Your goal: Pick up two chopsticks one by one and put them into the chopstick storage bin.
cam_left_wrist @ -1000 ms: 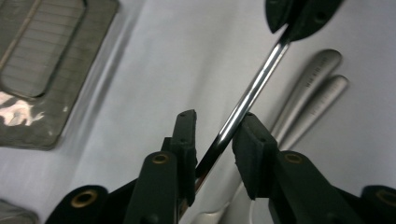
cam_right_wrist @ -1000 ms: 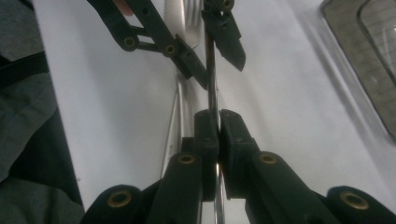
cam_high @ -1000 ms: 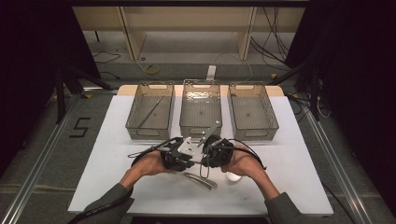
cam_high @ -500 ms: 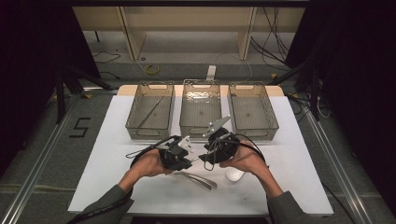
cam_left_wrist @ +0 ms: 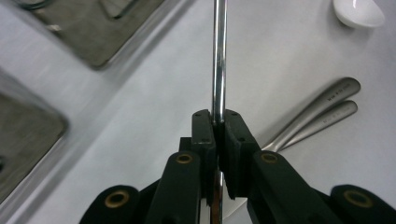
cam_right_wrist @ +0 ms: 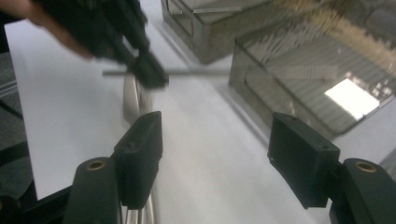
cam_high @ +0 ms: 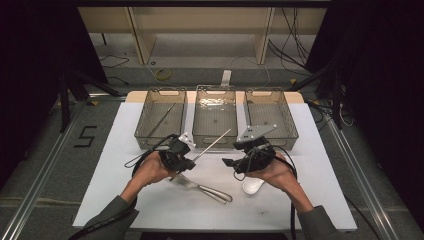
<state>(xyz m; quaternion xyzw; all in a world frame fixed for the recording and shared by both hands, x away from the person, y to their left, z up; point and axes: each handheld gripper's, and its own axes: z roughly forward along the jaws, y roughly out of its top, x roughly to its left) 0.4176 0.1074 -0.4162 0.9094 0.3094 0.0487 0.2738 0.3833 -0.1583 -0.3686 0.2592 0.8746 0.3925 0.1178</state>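
Observation:
A thin metal rod [cam_high: 212, 144] [cam_left_wrist: 218, 56] slants up and right over the table toward the middle basket. My left gripper [cam_high: 191, 160] [cam_left_wrist: 218, 125] is shut on its near end. My right gripper [cam_high: 231, 154] [cam_right_wrist: 218, 150] hovers to the right of the rod; its jaws have just been opening and nothing is between them. In the right gripper view the left gripper [cam_right_wrist: 147, 70] holds the rod [cam_right_wrist: 198, 72] level ahead of my open pads [cam_right_wrist: 140, 149].
Three mesh baskets stand in a row at the back: left [cam_high: 144, 126] with a thin stick inside, middle [cam_high: 199, 120] and right [cam_high: 289, 126]. Metal cutlery [cam_high: 205, 189] [cam_left_wrist: 322, 105] and a white spoon [cam_high: 252, 186] [cam_left_wrist: 358, 11] lie on the white table near the hands.
The two grippers were together at the centre. The right one has opened and drawn away to the right. The rod stays in the left gripper, lifted a little.

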